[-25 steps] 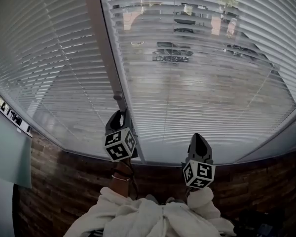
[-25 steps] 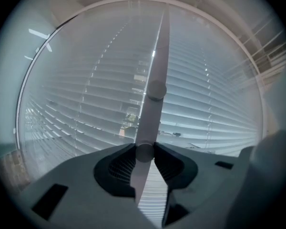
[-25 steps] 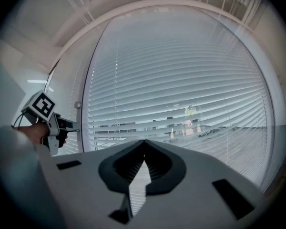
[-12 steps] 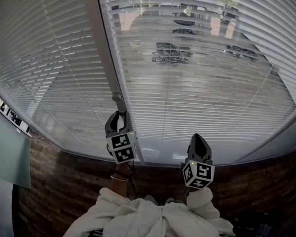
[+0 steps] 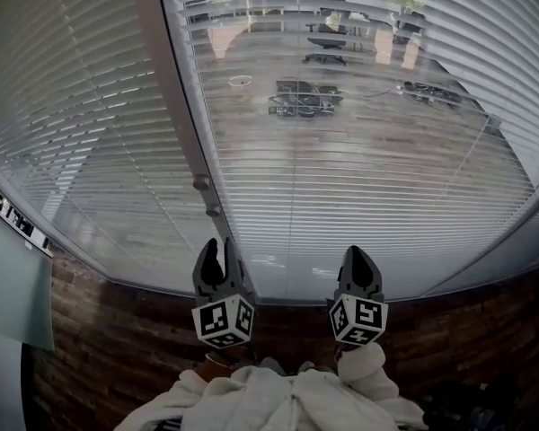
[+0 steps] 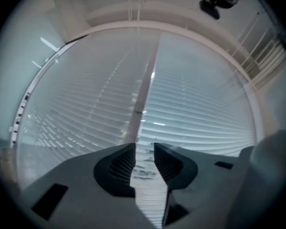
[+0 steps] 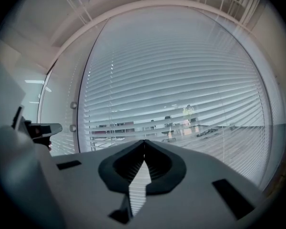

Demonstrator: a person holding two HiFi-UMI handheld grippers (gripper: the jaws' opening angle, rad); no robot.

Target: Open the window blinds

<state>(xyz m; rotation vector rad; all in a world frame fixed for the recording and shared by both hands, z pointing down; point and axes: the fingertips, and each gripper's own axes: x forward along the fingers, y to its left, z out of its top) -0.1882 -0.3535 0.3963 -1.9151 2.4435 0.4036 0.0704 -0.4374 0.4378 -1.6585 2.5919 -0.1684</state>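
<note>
Head view: the window blinds (image 5: pixel 359 151) hang lowered across the top, their slats tilted enough to show outdoors. Two small knobs (image 5: pixel 201 183) sit beside the window post (image 5: pixel 166 97), at twelve o'clock from the left claw (image 5: pixel 217 257), which is spread, empty and clear of them. The right claw (image 5: pixel 359 260), at three o'clock from it, is pressed together. The step looks like the approach. Next, the left claw probably has to reach a knob and pinch it.

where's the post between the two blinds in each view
Head view: post slants down from top, left of centre.
Left gripper view: centre, above the open left claw.
Right gripper view: left side, curved.
Shared landmark: the round knobs on it.
</note>
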